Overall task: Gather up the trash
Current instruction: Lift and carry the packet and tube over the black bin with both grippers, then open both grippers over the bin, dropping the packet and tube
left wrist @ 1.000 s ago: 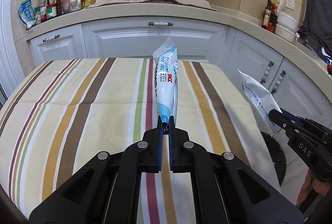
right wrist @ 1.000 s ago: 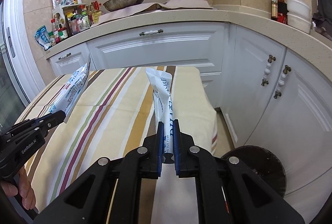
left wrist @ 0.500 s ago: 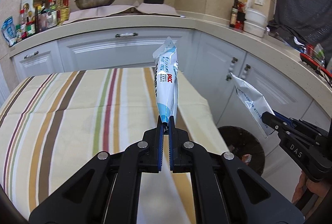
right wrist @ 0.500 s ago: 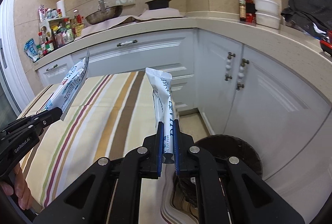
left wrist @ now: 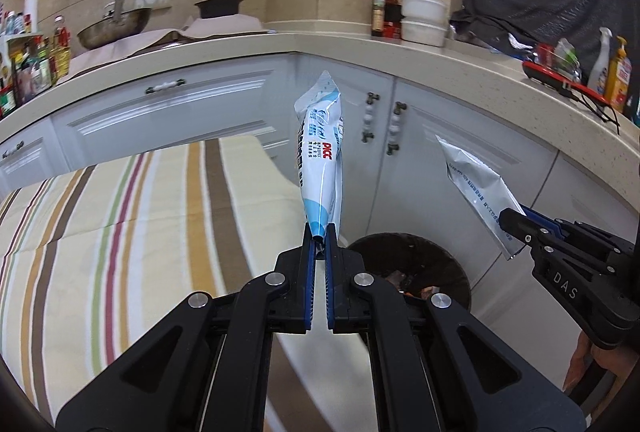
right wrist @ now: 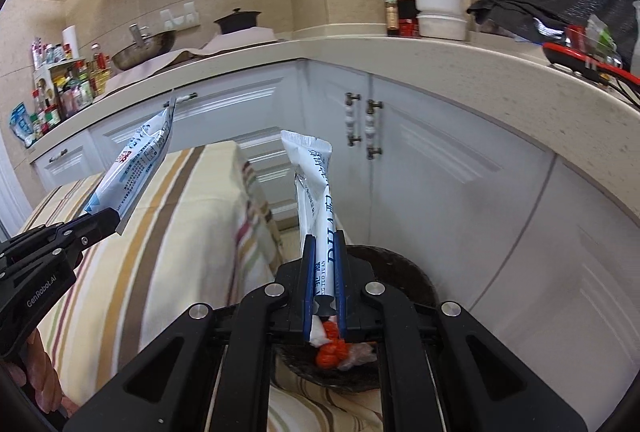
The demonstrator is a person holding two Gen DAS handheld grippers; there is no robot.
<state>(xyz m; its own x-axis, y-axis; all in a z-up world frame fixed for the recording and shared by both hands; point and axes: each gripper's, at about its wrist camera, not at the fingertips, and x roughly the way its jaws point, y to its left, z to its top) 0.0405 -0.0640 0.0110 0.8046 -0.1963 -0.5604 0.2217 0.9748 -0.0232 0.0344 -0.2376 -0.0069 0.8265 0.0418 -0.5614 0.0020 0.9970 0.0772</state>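
Both tools have swung off the striped surface (left wrist: 120, 224); the dark bin (left wrist: 408, 268) now lies beneath them.

blue-white wrapper (left wrist: 320, 168): glossy plastic film | tablecloth (left wrist: 120, 224): matt striped cloth | countertop (right wrist: 460, 72): smooth speckled stone | wok (left wrist: 114, 28): metal

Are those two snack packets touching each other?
Apart. In the left wrist view, the blue packet in the left gripper and the white packet in the right gripper have cabinet doors showing between them.
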